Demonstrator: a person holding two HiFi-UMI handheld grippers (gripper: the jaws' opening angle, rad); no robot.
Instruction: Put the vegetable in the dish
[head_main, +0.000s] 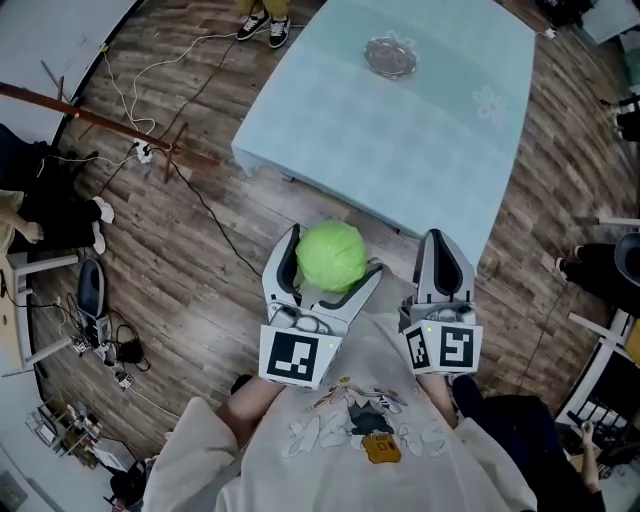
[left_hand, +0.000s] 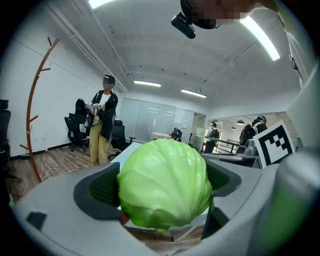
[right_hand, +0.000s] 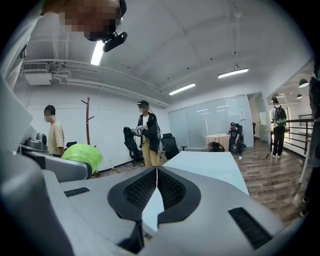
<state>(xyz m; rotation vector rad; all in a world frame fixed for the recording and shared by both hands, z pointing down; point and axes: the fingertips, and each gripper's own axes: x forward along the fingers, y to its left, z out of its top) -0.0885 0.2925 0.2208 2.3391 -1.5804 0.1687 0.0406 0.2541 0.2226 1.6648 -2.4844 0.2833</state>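
A round green cabbage (head_main: 331, 256) is clamped between the jaws of my left gripper (head_main: 328, 268), held in the air short of the table's near edge. In the left gripper view the cabbage (left_hand: 164, 184) fills the gap between both pads. My right gripper (head_main: 444, 262) is just to the right, shut with nothing in it; its pads meet in the right gripper view (right_hand: 157, 185), where the cabbage (right_hand: 82, 155) shows at the left. A clear glass dish (head_main: 390, 55) sits far off on the light blue table (head_main: 400, 130).
The table stands on a wooden floor with cables (head_main: 130, 110) and a coat stand (head_main: 100, 125) lying to the left. Other people stand and sit around the room: one in a dark jacket (left_hand: 102, 125), another at a far table (right_hand: 233, 134).
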